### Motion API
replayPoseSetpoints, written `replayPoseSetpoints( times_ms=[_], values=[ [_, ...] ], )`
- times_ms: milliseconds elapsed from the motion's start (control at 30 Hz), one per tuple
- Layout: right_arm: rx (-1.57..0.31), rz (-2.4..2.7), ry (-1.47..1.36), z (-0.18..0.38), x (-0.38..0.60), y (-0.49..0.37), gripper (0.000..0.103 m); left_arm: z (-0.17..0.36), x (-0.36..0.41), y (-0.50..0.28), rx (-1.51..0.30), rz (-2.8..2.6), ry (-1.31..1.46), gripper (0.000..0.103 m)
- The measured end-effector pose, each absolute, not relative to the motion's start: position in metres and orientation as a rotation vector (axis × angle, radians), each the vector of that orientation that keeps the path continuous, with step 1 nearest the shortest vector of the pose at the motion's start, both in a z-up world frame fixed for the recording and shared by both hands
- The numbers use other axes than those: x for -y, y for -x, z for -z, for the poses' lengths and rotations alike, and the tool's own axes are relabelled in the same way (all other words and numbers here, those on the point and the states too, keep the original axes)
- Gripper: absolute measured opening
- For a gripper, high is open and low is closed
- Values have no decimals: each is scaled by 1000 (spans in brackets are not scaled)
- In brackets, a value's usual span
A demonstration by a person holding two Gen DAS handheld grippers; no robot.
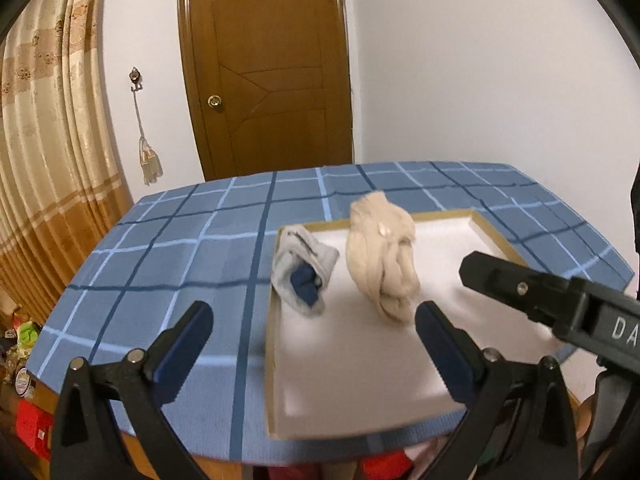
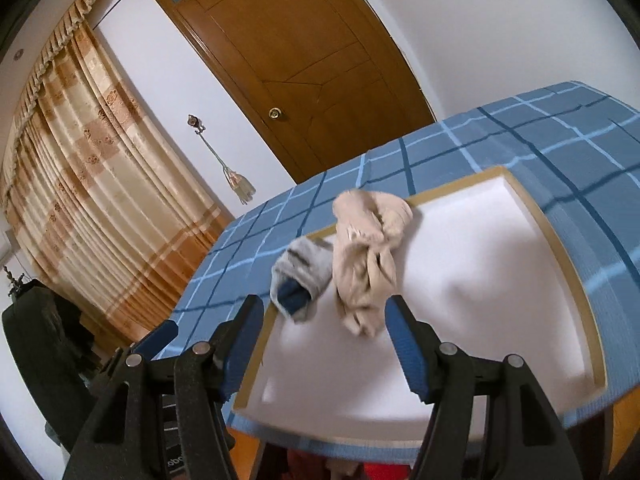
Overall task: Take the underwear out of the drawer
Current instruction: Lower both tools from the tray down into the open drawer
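Underwear lies in two bundles inside the drawer, a shallow white tray with a tan wooden rim that sits on our tabletop over a blue checked cloth. The beige underwear is a crumpled heap toward the far side of the drawer, its top reaching past the far rim. Just beside it, at the drawer's left edge, lies the grey underwear, rolled up with a dark blue piece tucked into its near end; part of it hangs over the left rim. The two bundles look close together, and in the right wrist view they appear to touch, though we cannot be sure.

Our left claw hovers above the near part of the drawer with its blue-padded fingers spread wide and nothing between them. Our right claw is likewise parted and holding nothing, aimed at the two bundles from the near side; its left finger hangs over the drawer's left rim and its right finger over the white floor, near the beige heap. In the left wrist view the black body of the right claw reaches in from the right, above the drawer.

Behind the tabletop stand a brown wooden door, a white wall and a beige patterned curtain.
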State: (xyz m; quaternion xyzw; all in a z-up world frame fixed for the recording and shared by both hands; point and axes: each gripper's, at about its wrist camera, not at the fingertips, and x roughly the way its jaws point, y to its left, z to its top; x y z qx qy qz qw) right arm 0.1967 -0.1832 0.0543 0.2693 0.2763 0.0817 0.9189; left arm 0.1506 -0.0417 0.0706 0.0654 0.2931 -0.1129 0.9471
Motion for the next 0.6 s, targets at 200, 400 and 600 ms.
replayPoseSetpoints(
  times_ms=[200, 400, 600],
  values=[
    [-582, -152, -557, -42, 183, -173, 66, -56, 43, -131, -621, 228, -145, 103],
    [-583, -135, -548, -34, 184, -157, 66, -46, 41, -118, -632, 217, -143, 103],
    [-557, -101, -504, -31, 185, -137, 66, -36, 39, -103, -643, 214, -144, 103]
  ],
)
